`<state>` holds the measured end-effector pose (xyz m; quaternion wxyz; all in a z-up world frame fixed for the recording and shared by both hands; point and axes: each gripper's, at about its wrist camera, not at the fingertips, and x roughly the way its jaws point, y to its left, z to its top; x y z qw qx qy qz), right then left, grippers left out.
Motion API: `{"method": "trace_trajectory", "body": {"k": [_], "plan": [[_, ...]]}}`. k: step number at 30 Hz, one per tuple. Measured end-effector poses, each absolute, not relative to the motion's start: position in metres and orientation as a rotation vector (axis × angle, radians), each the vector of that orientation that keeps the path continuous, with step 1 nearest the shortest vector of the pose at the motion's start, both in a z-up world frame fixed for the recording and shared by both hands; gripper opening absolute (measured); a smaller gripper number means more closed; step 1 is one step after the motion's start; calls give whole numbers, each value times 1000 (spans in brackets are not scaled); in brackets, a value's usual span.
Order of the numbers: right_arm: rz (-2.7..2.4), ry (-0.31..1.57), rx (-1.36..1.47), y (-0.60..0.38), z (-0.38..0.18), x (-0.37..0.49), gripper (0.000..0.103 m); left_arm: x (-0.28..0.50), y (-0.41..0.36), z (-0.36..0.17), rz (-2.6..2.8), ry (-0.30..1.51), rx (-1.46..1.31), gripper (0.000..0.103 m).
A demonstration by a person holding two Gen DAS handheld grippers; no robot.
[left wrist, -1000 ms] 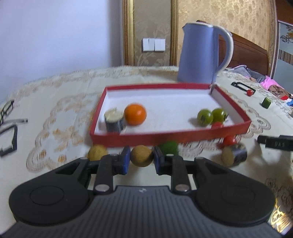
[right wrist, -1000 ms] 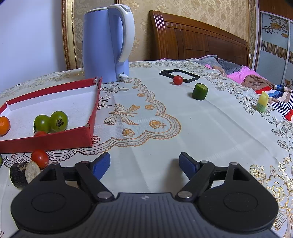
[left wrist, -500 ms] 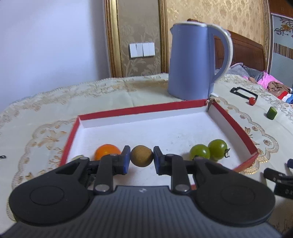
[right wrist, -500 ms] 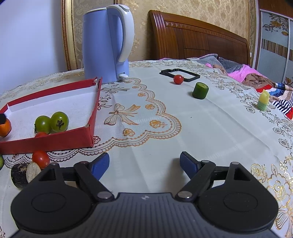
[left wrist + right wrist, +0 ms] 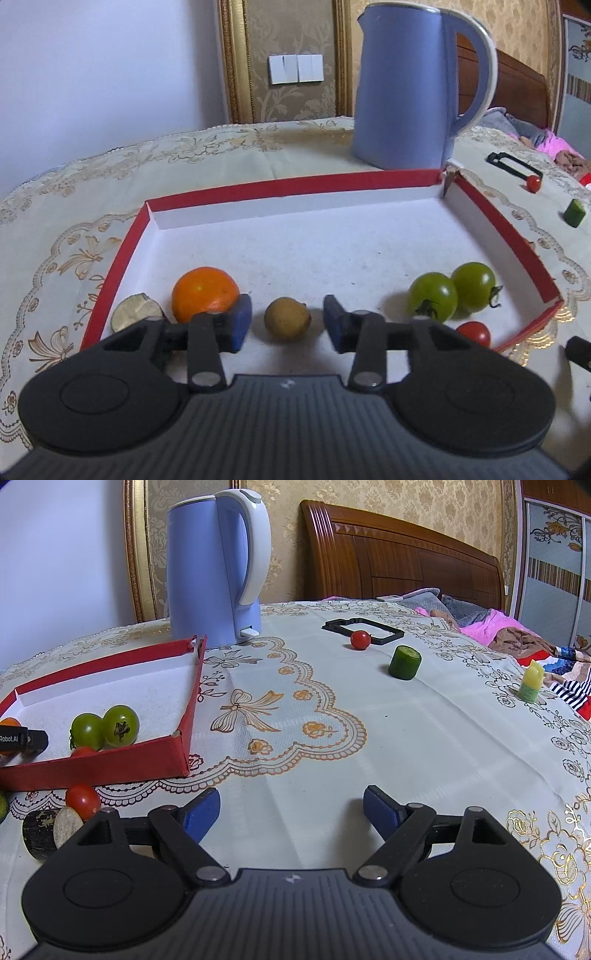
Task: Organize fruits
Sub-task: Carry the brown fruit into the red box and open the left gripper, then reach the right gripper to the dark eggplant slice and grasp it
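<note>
A red-rimmed white tray (image 5: pixel 295 184) holds an orange (image 5: pixel 205 293), a cut dark chunk (image 5: pixel 135 317), two green tomatoes (image 5: pixel 452 293) and a red cherry tomato (image 5: pixel 474 332). My left gripper (image 5: pixel 287 325) is open over the tray, and a small brown fruit (image 5: pixel 287 323) lies on the tray floor between its pads, touching neither. My right gripper (image 5: pixel 291 814) is open and empty above the tablecloth. To its left a red tomato (image 5: pixel 82 799) and a dark cut chunk (image 5: pixel 48 832) lie outside the tray (image 5: pixel 110 764).
A blue kettle (image 5: pixel 410 88) stands behind the tray. Far right lie a red tomato (image 5: pixel 360 639) by a black frame (image 5: pixel 360 629), a green cucumber piece (image 5: pixel 404 662) and a small yellow-green piece (image 5: pixel 530 681). A bed lies beyond the table edge.
My left gripper carried the brown fruit from in front of the tray into it, then opened and let it go on the tray floor. The right gripper hardly moved.
</note>
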<state>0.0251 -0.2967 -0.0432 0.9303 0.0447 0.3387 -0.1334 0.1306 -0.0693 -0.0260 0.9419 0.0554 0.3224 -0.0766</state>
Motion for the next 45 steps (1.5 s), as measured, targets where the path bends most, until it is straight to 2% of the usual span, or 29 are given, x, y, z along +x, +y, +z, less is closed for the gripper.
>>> {"method": "trace_trajectory", "body": {"k": [3, 5, 6, 7, 12, 16, 24, 33, 39, 45], "plan": [[-273, 695, 90, -296, -43, 25, 85, 122, -68, -21, -155, 629, 118, 55], [-273, 695, 90, -296, -43, 26, 85, 114, -66, -17, -150, 606, 122, 65], [-273, 695, 89, -296, -43, 26, 85, 108, -64, -13, -145, 584, 123, 74], [-273, 695, 89, -296, -43, 26, 85, 102, -62, -11, -138, 564, 126, 78], [-274, 695, 90, -296, -44, 26, 86, 73, -44, 3, -137, 513, 113, 78], [-294, 703, 89, -297, -44, 26, 95, 46, -23, 4, -145, 520, 81, 80], [-295, 704, 91, -298, -45, 26, 95, 10, 13, -12, -154, 579, 39, 82], [-263, 654, 131, -300, -41, 16, 95, 18, 29, -35, -126, 655, -11, 82], [-121, 604, 123, -271, -26, -12, 95, 22, 28, -36, -137, 661, -15, 90], [-17, 613, 102, -236, -21, -16, 94, 27, 30, -36, -127, 665, -33, 91]]}}
